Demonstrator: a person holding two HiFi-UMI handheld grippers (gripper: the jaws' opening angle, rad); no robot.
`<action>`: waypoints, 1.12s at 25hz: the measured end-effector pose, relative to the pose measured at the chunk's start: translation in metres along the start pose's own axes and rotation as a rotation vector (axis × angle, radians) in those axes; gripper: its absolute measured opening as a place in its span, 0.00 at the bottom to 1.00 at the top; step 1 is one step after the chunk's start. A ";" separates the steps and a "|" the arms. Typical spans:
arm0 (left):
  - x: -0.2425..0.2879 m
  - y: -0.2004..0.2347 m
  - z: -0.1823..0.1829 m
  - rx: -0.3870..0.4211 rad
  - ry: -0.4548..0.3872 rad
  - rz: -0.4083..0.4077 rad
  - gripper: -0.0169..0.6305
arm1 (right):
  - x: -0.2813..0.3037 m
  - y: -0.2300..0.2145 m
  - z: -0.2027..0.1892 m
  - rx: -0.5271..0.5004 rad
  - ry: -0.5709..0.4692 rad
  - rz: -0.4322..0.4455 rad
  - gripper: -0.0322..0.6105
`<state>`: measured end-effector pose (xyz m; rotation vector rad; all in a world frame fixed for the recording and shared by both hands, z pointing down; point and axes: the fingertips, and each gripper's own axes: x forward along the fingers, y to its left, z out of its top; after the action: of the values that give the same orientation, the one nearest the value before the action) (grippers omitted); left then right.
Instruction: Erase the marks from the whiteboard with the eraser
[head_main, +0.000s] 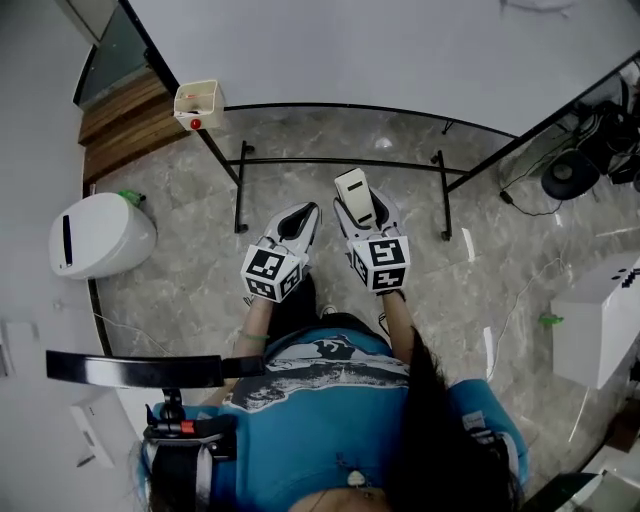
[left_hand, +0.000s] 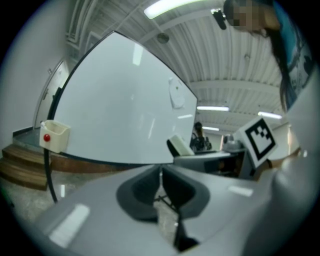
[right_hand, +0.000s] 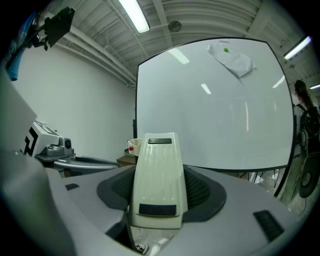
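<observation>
A grey marble floor (head_main: 180, 290) lies under a whiteboard (right_hand: 215, 110) on a black stand; the head view cuts off the board's far edge. The right gripper (right_hand: 159, 187) is clamped on the cream eraser (right_hand: 157, 170), which stands up between its jaws, apart from the board. The left gripper (left_hand: 161, 172) has its jaws pressed together with nothing between them. High on the board sits a pale patch (right_hand: 231, 59) with a green dot; what it is cannot be made out. A small box (head_main: 197, 103) with a red dot hangs at the board's left corner. The marker cubes (head_main: 272, 272) hide the person's hands.
</observation>
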<state>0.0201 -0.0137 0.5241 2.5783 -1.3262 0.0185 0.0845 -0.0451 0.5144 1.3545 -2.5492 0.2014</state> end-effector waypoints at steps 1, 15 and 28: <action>-0.005 -0.015 -0.006 0.002 0.005 0.001 0.03 | -0.014 0.000 -0.007 0.006 0.004 0.006 0.46; -0.089 -0.087 -0.036 0.037 0.044 0.088 0.03 | -0.098 0.052 -0.052 0.081 0.011 0.106 0.46; -0.168 -0.051 -0.032 0.033 0.032 0.125 0.03 | -0.089 0.125 -0.054 0.109 0.037 0.109 0.46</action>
<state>-0.0346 0.1564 0.5246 2.5061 -1.4852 0.1045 0.0375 0.1082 0.5406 1.2361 -2.6175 0.3871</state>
